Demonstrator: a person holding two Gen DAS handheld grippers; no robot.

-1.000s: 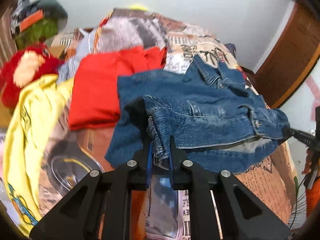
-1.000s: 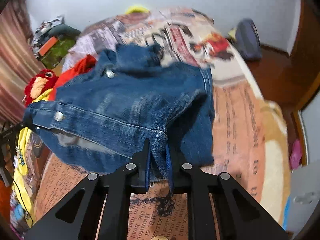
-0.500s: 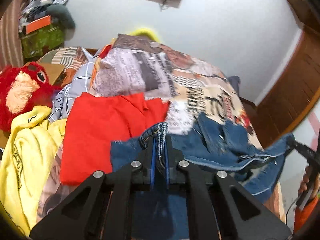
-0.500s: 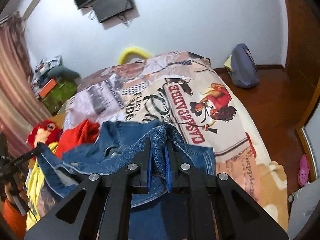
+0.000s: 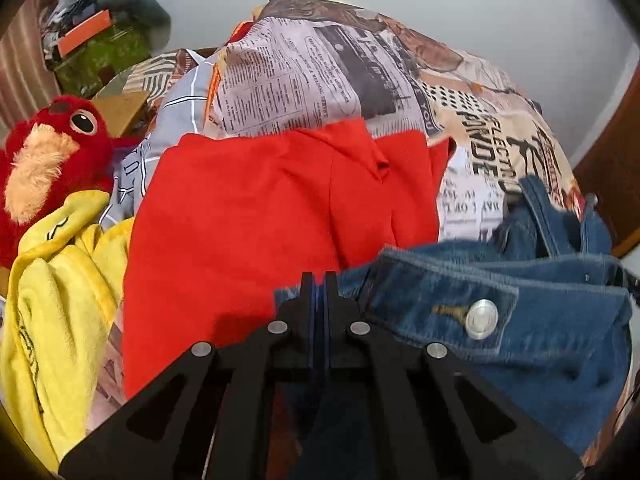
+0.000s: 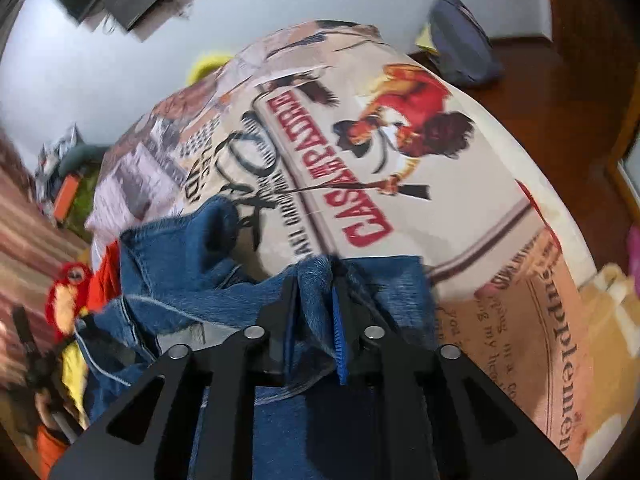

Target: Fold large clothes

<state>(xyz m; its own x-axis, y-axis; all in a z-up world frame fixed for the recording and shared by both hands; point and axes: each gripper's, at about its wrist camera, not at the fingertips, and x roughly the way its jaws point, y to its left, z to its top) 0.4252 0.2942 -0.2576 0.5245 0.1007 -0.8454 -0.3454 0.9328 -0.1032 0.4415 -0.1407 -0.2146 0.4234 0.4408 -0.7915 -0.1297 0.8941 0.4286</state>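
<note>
Denim jacket (image 5: 520,320) is mid-fold, not flat yet. Left hand-held gripper (image 5: 319,280): jaws pressed together, denim edge just ahead and to its right; can't tell if cloth is actually pinched. Right hand-held gripper (image 6: 314,280): jaws slightly apart, clamped on a bunched denim fold, rest of the jacket hanging below and left of it. Red garment (image 5: 260,232) lies ahead of the left gripper on the bed (image 6: 400,140), looks already folded. Yellow garment (image 5: 52,300) far left is crumpled, still to do, I'd guess.
</note>
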